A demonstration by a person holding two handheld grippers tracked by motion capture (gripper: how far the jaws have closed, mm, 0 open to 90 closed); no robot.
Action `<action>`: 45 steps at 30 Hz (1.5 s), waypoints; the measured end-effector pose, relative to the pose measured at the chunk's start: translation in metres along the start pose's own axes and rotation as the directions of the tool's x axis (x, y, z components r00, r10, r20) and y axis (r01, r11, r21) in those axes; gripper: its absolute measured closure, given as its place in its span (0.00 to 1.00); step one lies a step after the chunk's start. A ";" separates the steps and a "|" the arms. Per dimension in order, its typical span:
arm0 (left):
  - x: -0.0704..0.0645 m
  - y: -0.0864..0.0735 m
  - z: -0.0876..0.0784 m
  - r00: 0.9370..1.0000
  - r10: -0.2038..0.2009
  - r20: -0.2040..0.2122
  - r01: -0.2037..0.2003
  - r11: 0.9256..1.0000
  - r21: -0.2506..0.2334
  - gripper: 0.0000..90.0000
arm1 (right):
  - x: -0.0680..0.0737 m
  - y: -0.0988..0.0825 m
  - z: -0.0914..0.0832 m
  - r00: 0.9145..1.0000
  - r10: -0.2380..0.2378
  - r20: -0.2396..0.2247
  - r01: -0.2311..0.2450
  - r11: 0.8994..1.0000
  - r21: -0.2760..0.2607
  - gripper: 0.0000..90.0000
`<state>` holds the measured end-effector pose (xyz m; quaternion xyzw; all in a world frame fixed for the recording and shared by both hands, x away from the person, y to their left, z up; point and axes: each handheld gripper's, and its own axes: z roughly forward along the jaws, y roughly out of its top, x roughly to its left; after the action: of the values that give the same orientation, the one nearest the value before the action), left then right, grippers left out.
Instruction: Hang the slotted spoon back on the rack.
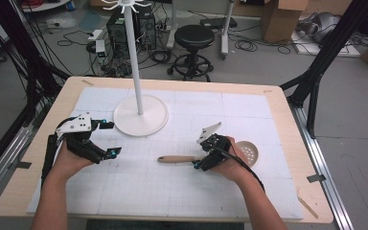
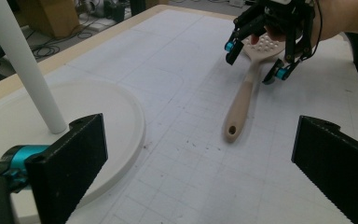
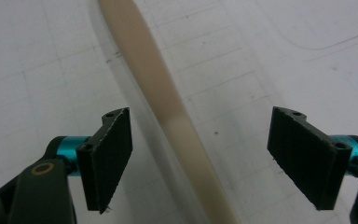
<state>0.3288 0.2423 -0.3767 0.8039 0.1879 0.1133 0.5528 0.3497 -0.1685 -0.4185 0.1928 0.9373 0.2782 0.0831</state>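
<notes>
A beige slotted spoon lies flat on the white mat, its handle (image 1: 175, 158) pointing left and its perforated head (image 1: 250, 152) to the right. My right gripper (image 1: 202, 155) hangs open just over the spoon, its jaws straddling the handle (image 3: 158, 88) without touching it. In the right gripper view the right gripper (image 3: 200, 154) has a wide gap on both sides of the handle. My left gripper (image 1: 111, 138) is open and holds nothing, beside the round base (image 1: 140, 115) of a white hook stand. The left gripper (image 2: 200, 177) faces the spoon (image 2: 242, 100) and the right gripper (image 2: 255, 59).
The stand's white pole (image 1: 135, 57) rises from the base at the mat's back left. The white gridded mat (image 1: 196, 191) covers most of the wooden table (image 1: 287, 143). Beyond the table stand a black stool (image 1: 194, 36), a computer tower (image 1: 124, 33) and cardboard boxes (image 1: 280, 19).
</notes>
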 end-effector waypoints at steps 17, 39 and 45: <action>0.000 -0.002 0.002 1.000 0.004 0.000 -0.004 1.000 0.014 0.04 | -0.005 0.013 0.011 0.997 0.047 -0.060 -0.039 0.991 0.130 0.69; 0.001 -0.002 0.001 1.000 0.002 0.006 -0.002 1.000 0.004 0.04 | -0.004 0.017 0.009 0.997 0.040 -0.070 -0.029 0.989 0.145 0.84; 0.001 -0.002 -0.001 1.000 -0.001 0.002 0.001 1.000 -0.006 0.04 | -0.008 0.024 -0.020 0.995 0.055 -0.079 -0.058 0.998 -0.036 0.84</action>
<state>0.3292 0.2437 -0.3781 0.8024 0.1872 0.1127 0.5553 0.3593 -0.1637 -0.3880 0.2068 0.9285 0.3055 0.0423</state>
